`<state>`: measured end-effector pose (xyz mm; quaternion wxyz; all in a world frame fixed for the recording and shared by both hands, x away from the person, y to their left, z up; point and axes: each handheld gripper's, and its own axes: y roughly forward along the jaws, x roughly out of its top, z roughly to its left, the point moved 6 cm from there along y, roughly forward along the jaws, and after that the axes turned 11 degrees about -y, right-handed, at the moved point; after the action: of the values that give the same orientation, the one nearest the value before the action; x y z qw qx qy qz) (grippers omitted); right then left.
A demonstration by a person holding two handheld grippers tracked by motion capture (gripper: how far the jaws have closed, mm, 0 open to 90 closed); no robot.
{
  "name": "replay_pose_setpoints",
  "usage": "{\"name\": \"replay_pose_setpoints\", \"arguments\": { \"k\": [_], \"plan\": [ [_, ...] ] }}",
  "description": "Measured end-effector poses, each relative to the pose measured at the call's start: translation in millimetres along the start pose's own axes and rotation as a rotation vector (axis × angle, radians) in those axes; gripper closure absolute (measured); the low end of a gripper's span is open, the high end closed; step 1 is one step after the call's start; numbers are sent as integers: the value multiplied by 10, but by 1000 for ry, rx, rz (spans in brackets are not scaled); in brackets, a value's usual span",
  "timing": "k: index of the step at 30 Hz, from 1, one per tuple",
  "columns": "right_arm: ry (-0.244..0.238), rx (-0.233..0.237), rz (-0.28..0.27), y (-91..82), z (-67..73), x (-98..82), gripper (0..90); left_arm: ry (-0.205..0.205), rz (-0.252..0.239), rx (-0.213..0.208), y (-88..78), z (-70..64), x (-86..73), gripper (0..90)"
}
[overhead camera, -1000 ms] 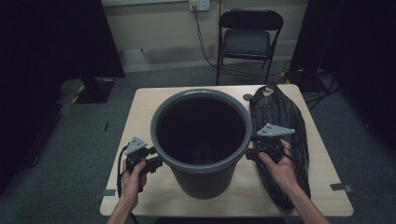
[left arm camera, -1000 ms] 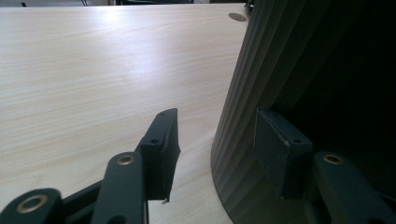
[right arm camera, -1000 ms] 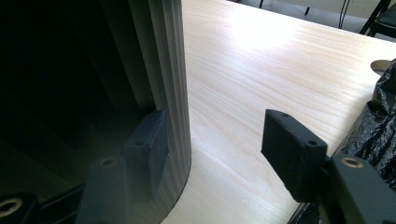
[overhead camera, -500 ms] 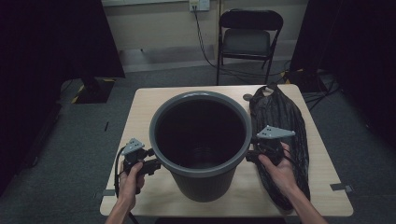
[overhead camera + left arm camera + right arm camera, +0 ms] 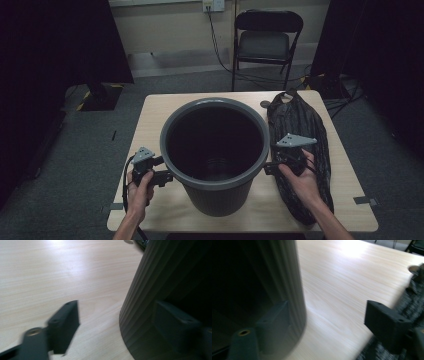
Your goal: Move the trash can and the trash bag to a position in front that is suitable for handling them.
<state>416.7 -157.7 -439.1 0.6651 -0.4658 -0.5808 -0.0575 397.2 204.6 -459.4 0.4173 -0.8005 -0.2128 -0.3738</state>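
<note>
With the grey bin [image 5: 215,150] standing mid-frame on the table [image 5: 150,115], the left gripper [image 5: 167,177] and right gripper [image 5: 267,167] have just been opening, jaws wide beside its wall, apparently releasing it; next, likely the black bag [image 5: 300,125].

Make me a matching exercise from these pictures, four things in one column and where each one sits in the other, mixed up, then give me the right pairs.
Things:
1. grey bin
2. black bag
3. left gripper
4. folding chair

Places:
A. on the floor beyond the table
B. at the near left side of the bin, jaws open
C. standing at the middle of the table
D. lying along the table's right side

Pairs: 1-C, 2-D, 3-B, 4-A
</note>
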Motion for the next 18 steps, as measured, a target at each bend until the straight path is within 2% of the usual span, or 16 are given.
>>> {"name": "replay_pose_setpoints", "arguments": {
  "k": [1,2,4,5,6,7,9,10,11,12,13,14,15,16,17,18],
  "plan": [
    [0,0,0,0,0,0,224,0,0,0,0,0,0,162],
    [-10,-21,28,-32,-85,-107,225,6,20,-2,-2,29,-8,167],
    [-4,-37,51,-72,-190,-239,225,16,30,12,-13,44,-4,164],
    [-4,-37,51,-72,-190,-239,225,16,30,12,-13,44,-4,173],
    [1,-54,72,-119,-302,-381,229,9,31,-15,-41,53,18,174],
    [11,-52,77,-139,-359,-453,235,8,22,-33,-61,59,35,174],
    [33,-66,104,-167,-472,-609,259,2,15,-42,-79,64,52,178],
    [49,-70,112,-175,-517,-682,267,0,22,-36,-107,88,82,195],
    [49,-70,112,-175,-517,-682,267,0,22,-36,-107,88,82,248],
    [71,-74,144,-173,-581,-840,287,10,44,-28,-138,107,101,320],
    [71,-74,144,-173,-581,-840,287,10,44,-28,-138,107,101,333],
    [79,-72,165,-157,-588,-939,301,29,44,-40,-189,101,126,362],
    [79,-72,165,-157,-588,-939,301,29,44,-40,-189,101,126,425],
    [90,-61,173,-145,-577,-985,302,39,38,-80,-228,72,145,425],
    [92,-49,182,-124,-550,-1031,305,44,37,-97,-254,53,161,452],
    [91,-45,189,-108,-531,-1056,307,61,25,-88,-296,29,194,451]
  ]
}}
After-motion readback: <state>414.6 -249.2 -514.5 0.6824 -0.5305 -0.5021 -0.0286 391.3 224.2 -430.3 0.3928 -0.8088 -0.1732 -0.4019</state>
